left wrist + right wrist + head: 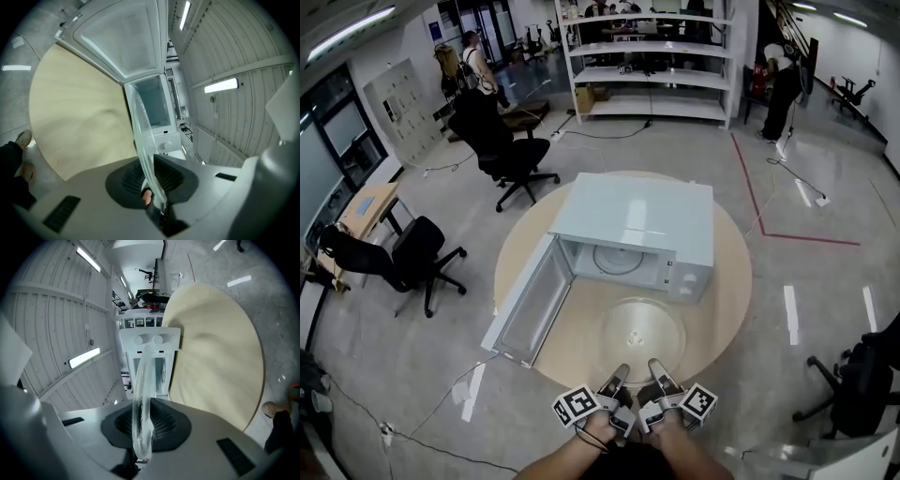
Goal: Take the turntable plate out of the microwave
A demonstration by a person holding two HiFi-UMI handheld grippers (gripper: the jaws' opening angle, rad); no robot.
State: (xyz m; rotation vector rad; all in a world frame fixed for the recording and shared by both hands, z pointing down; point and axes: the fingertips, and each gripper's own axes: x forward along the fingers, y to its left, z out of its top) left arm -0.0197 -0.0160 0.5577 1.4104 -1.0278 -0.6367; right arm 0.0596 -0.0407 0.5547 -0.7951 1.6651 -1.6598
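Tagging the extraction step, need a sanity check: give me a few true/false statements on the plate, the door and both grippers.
1. The glass turntable plate sits inside the microwave. False: it is outside, in front of the open cavity, over the round wooden table.
2. The microwave door is swung open. True.
3. Only the left gripper grips the plate. False: the right gripper is clamped on the plate's near rim too, beside the left one.
4. The microwave stands on the round wooden table. True.
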